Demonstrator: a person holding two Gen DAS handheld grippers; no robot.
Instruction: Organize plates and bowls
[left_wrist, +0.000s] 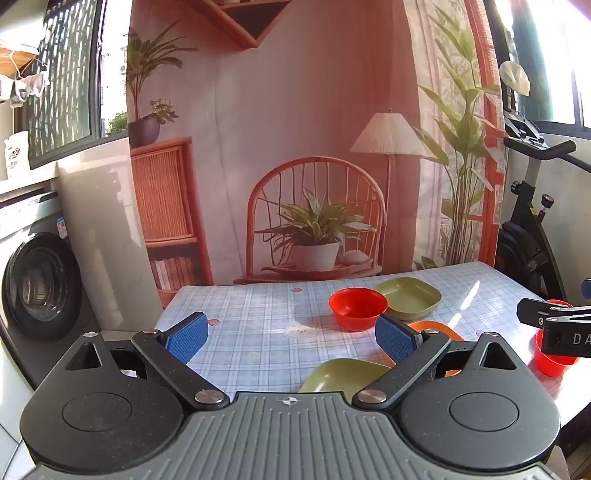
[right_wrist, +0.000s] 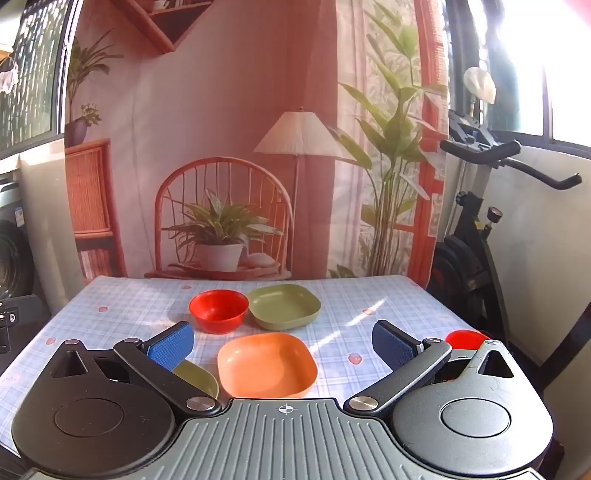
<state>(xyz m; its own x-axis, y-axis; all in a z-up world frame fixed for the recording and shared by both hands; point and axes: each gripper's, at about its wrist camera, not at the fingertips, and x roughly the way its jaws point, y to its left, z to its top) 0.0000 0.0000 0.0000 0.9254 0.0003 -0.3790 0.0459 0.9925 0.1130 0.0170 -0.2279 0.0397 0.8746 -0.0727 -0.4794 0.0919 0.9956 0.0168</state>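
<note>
Left gripper (left_wrist: 291, 338) and right gripper (right_wrist: 283, 345) both spread wide, empty — above checked tablecloth (right_wrist: 129, 302); red bowl (right_wrist: 218, 311) touching far green plate (right_wrist: 283, 307), orange plate (right_wrist: 266, 364) nearer.

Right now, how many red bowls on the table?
2. One red bowl sits mid-table, beside the far green plate. The second red bowl is at the table's right edge, mostly hidden behind the right gripper's finger. More could be hidden under the grippers.

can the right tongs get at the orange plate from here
Probably yes. The right tongs stand wide open with the orange plate lying directly ahead between the fingers, nothing on top of it. The near green plate sits close beside it but off the path.
</note>
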